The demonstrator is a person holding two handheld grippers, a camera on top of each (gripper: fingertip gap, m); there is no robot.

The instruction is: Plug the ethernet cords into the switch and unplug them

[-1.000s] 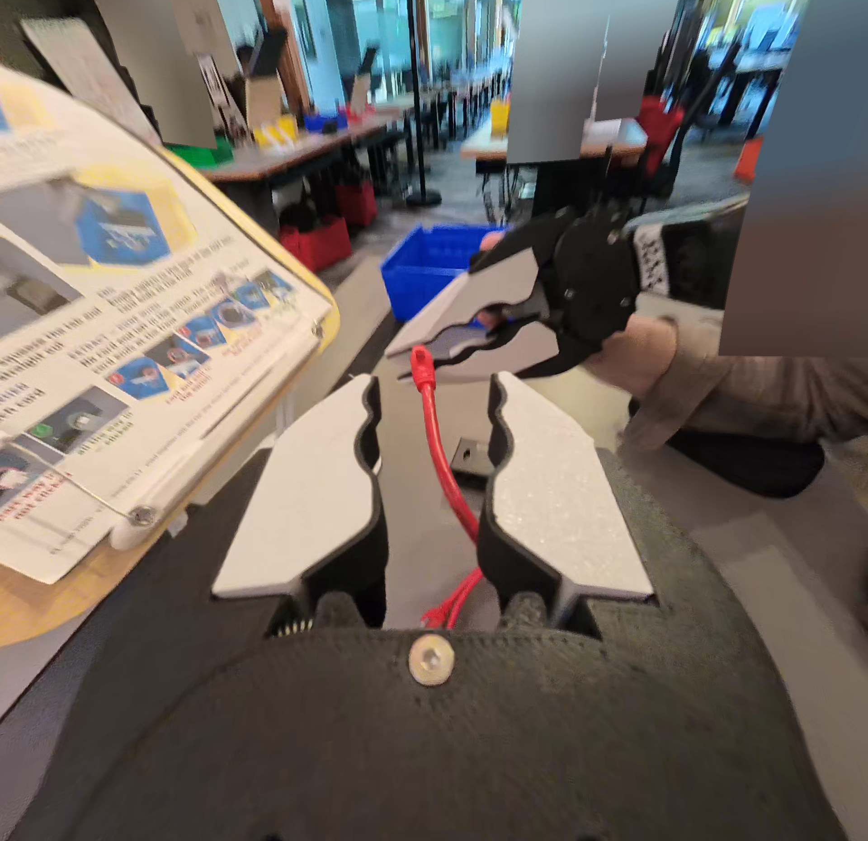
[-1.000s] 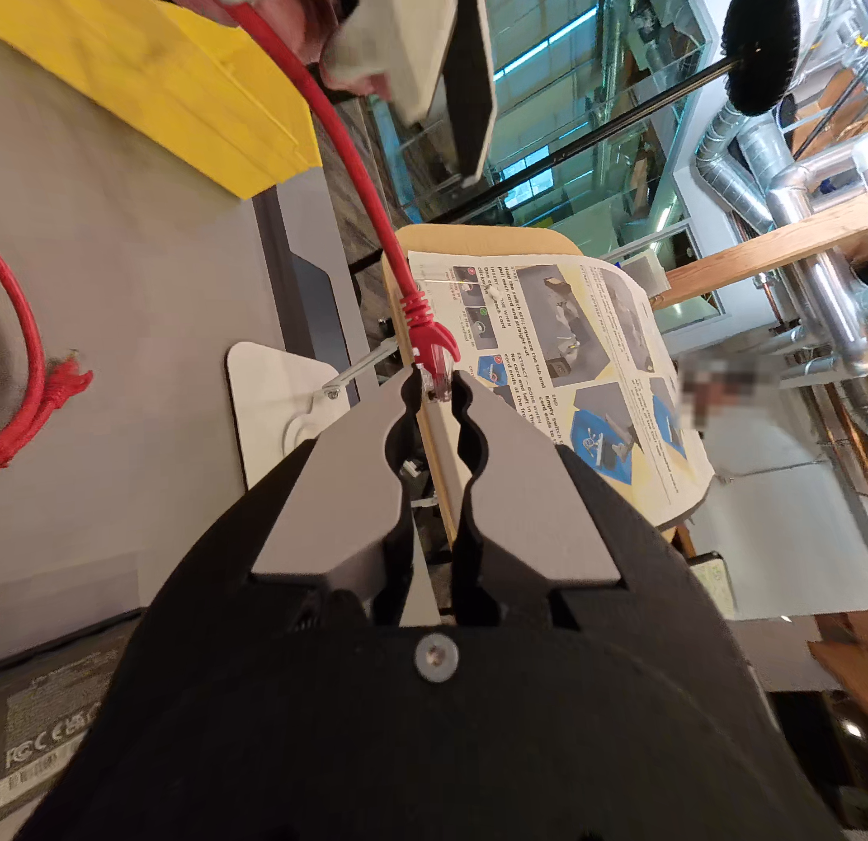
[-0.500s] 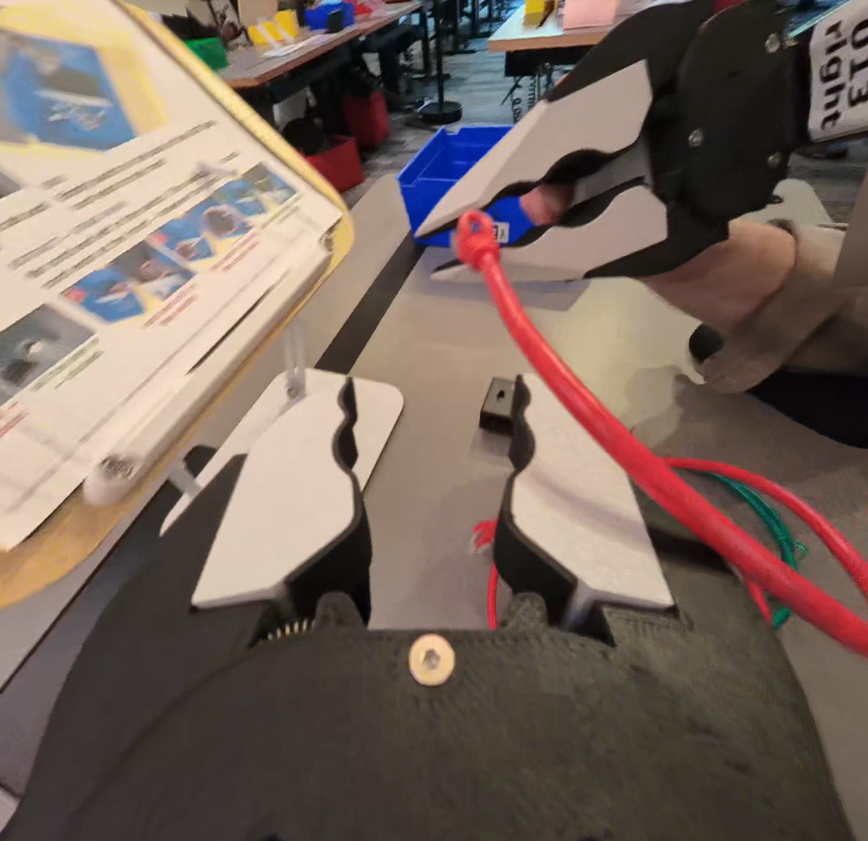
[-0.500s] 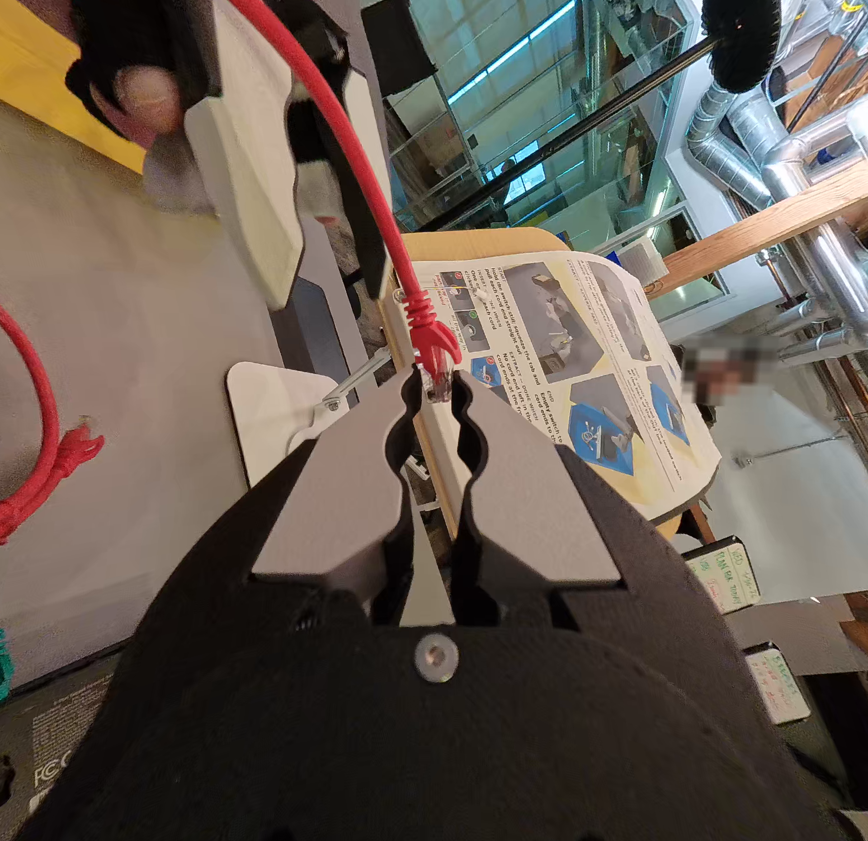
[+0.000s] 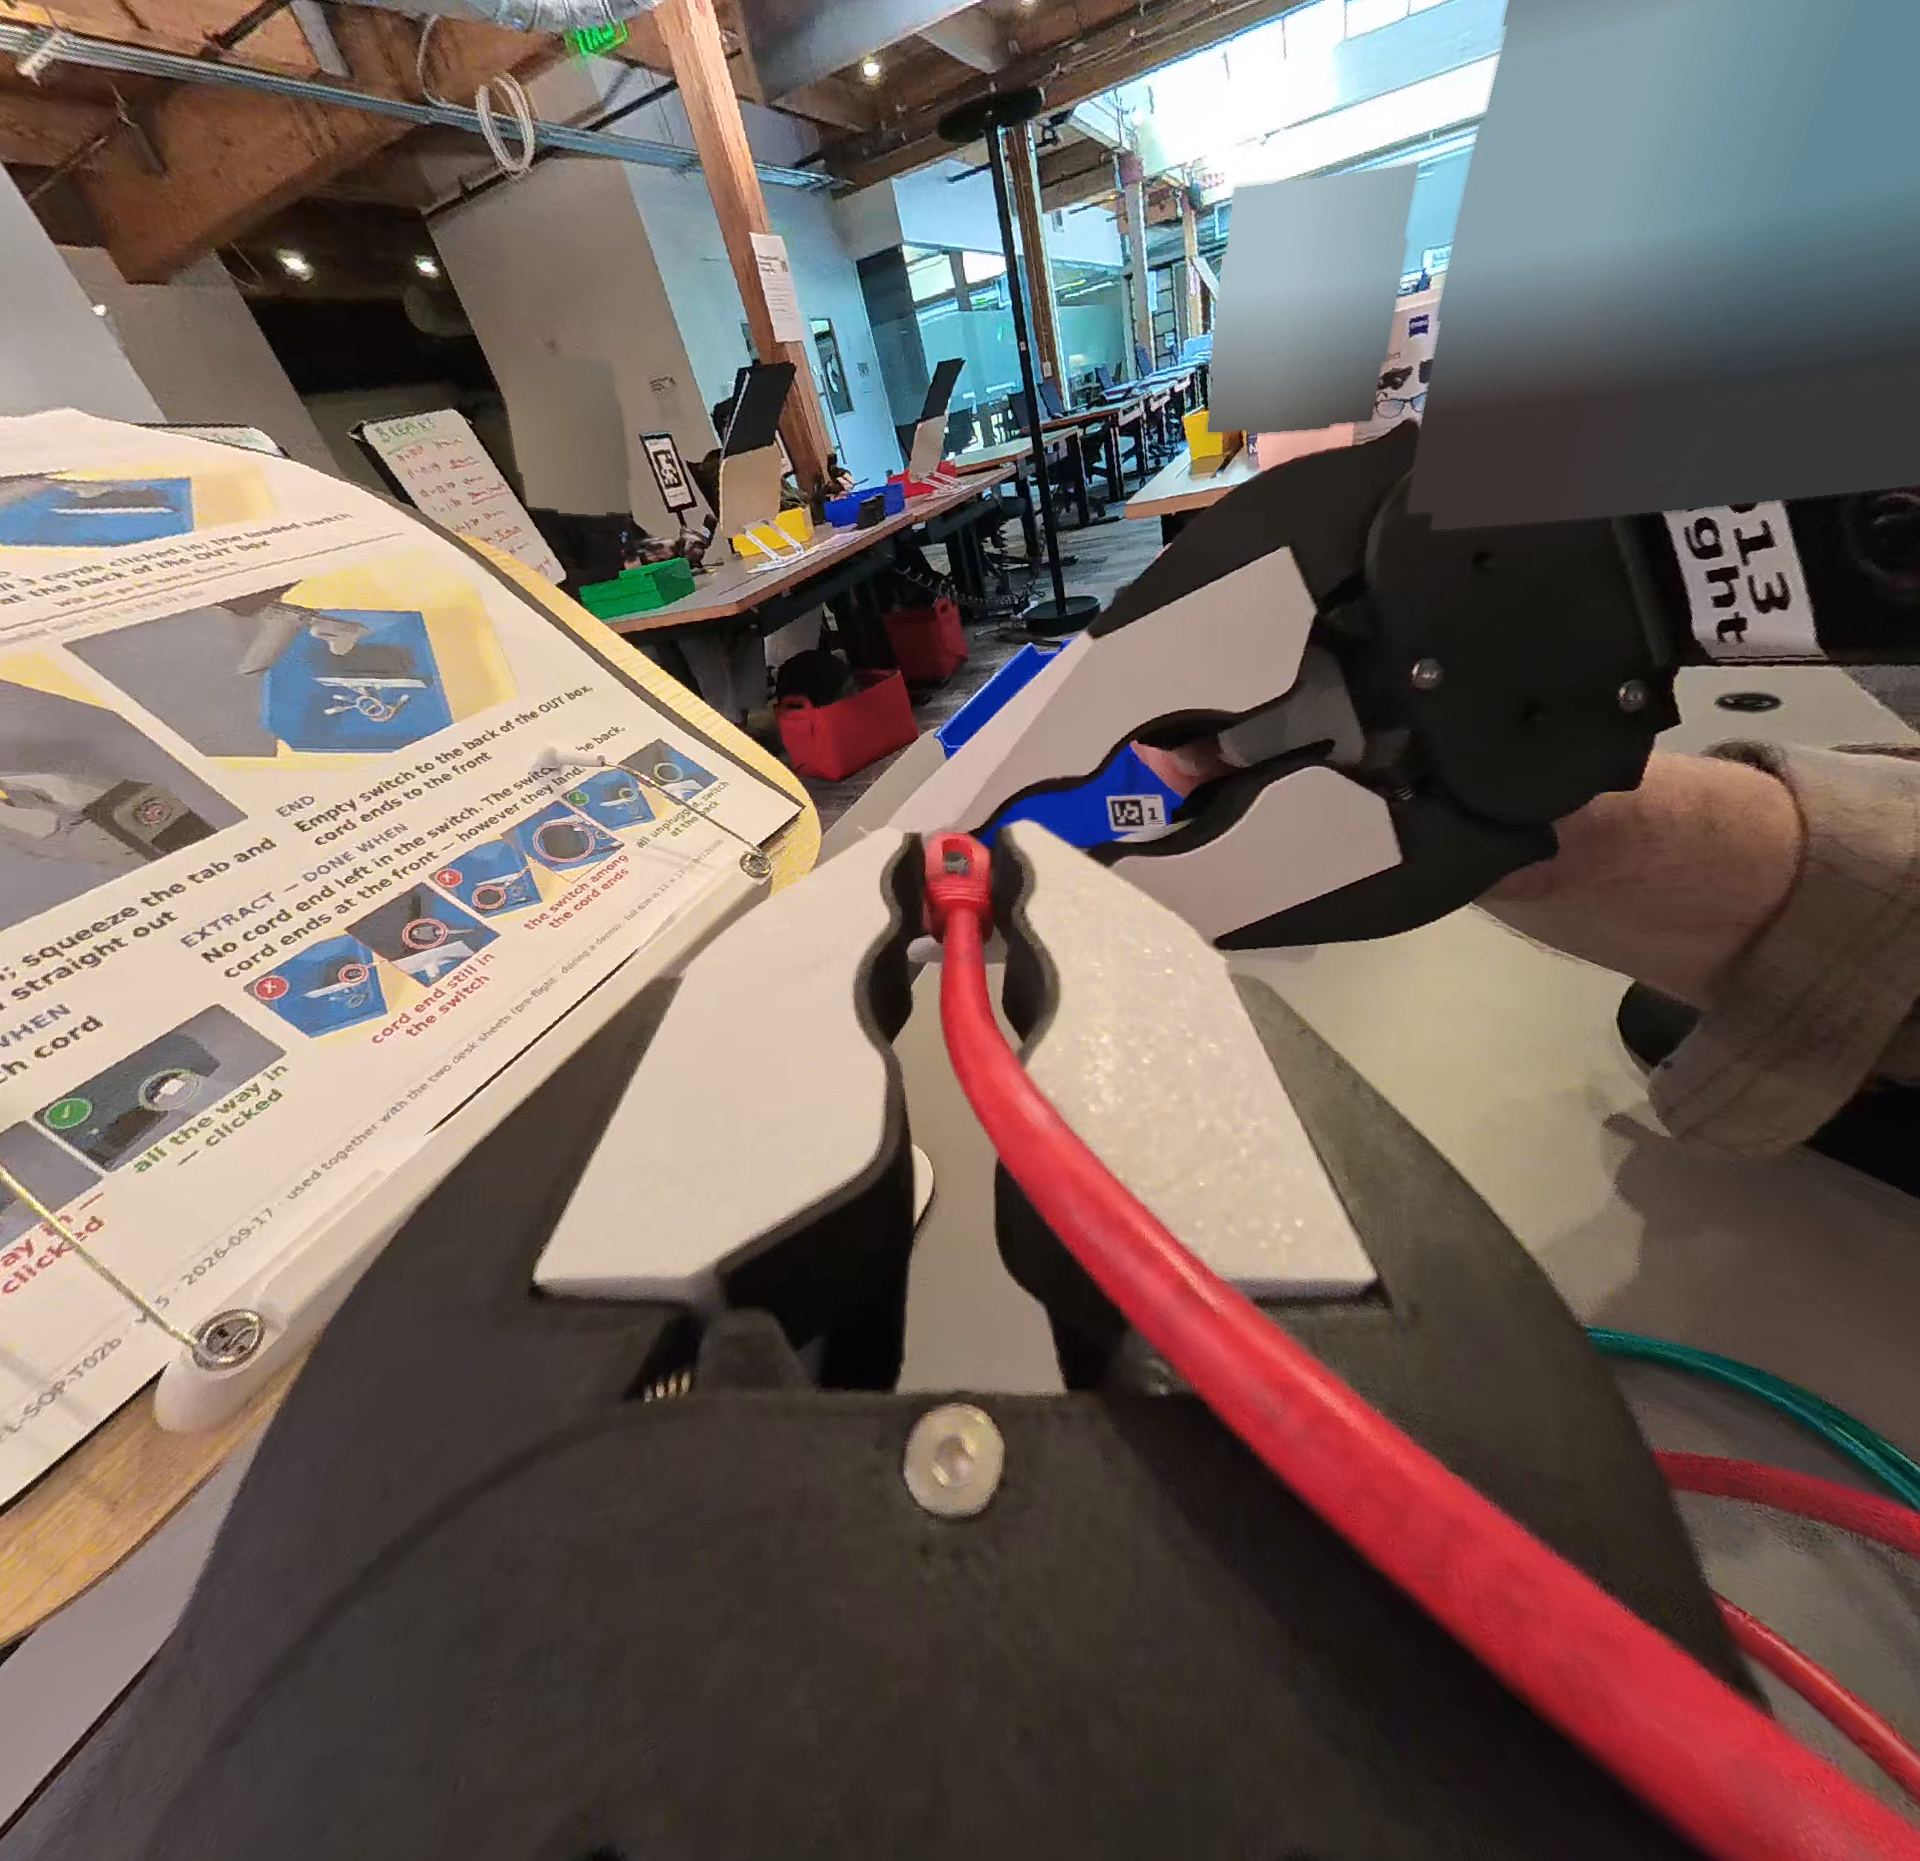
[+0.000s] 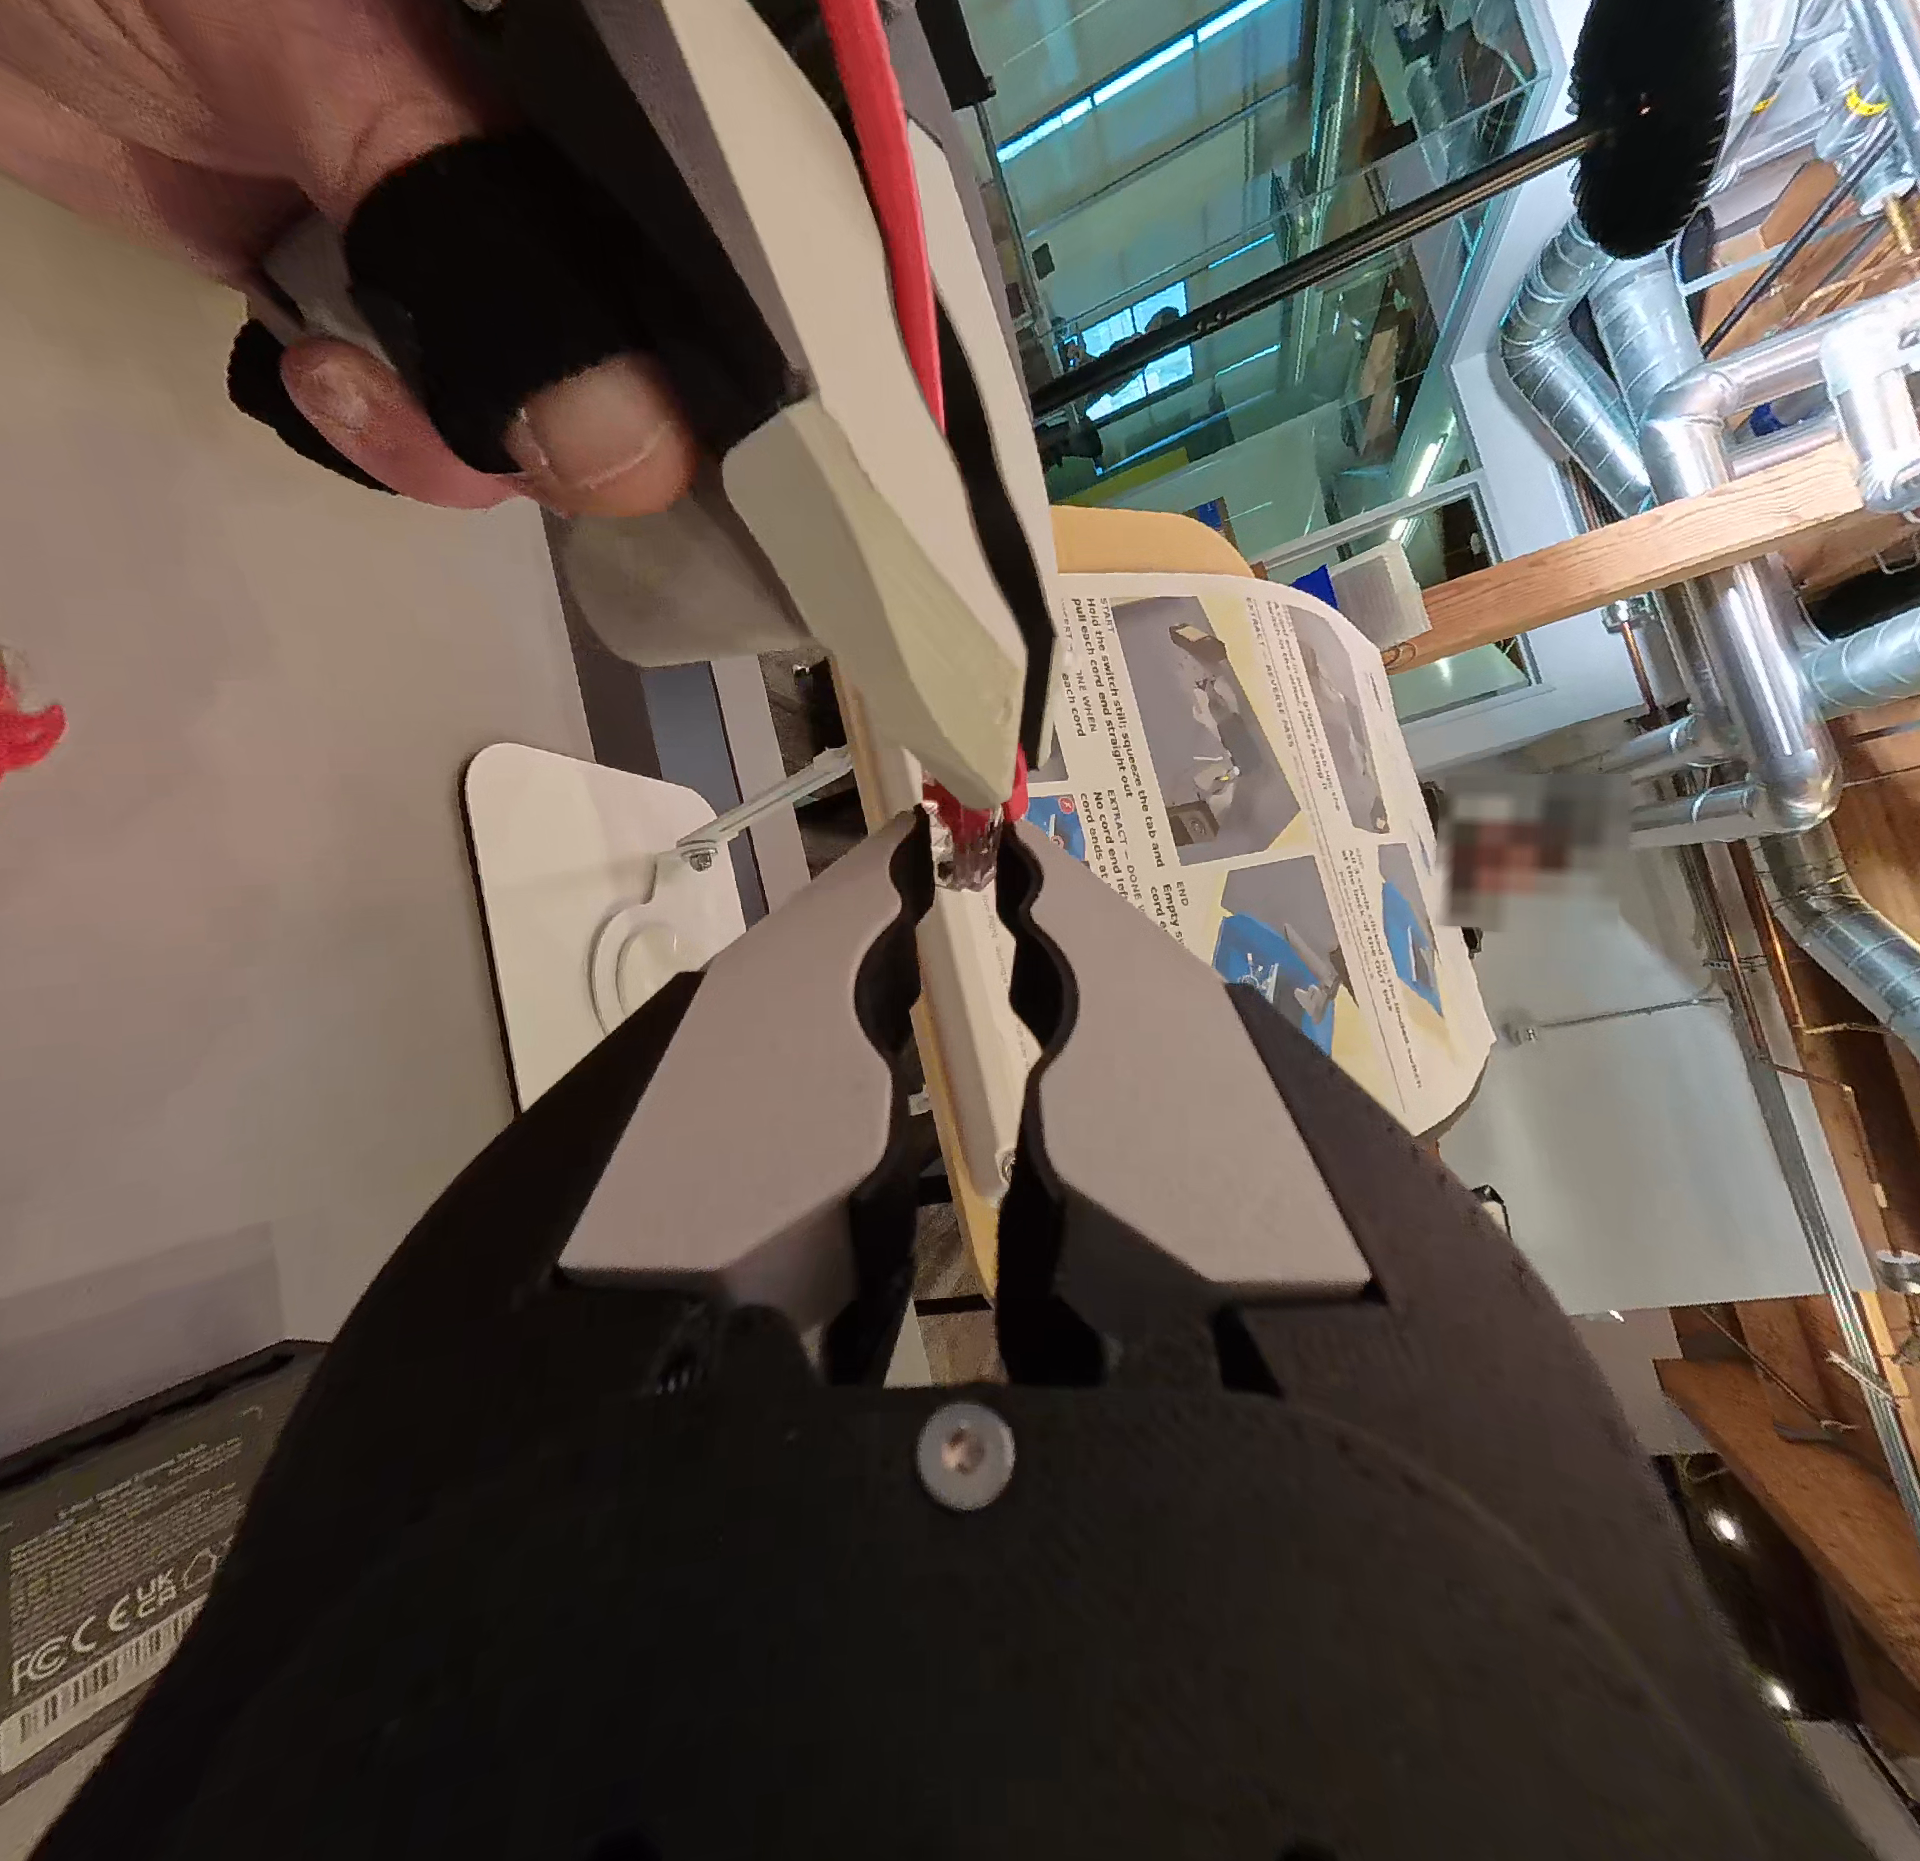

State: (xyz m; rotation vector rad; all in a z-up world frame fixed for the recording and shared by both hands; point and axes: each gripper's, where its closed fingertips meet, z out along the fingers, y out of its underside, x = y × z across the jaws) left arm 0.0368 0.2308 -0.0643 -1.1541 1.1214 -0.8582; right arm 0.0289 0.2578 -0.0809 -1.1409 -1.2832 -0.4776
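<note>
A red ethernet cord (image 5: 1143,1177) runs up between my left gripper's fingers. My left gripper (image 5: 956,847) is shut on the cord's red boot just behind the plug. My right gripper (image 6: 961,837) is shut on the same cord's clear plug (image 6: 964,861), tip to tip with the left one. In the left wrist view the right gripper (image 5: 1226,772) comes in from the right, held by a hand. In the right wrist view the left gripper (image 6: 935,668) reaches down from the top. The dark switch (image 6: 114,1572) lies at the lower left, label side up; its ports are hidden.
An instruction sheet on a wooden board (image 5: 312,876) stands close on the left, on a white base plate (image 6: 561,876). A green cord (image 5: 1766,1396) and another red cord (image 5: 1808,1499) lie on the grey table at right. A blue bin (image 5: 1081,814) sits behind. The tips of both grippers are at nearly the same place. Both grippers' tips are roughly 25 cm from the dark switch (image 6: 114,1572).
My left gripper was open with the cord loose beside it. It has moved up to the cord's end and shut on the boot. The right gripper has kept its hold on the plug.
</note>
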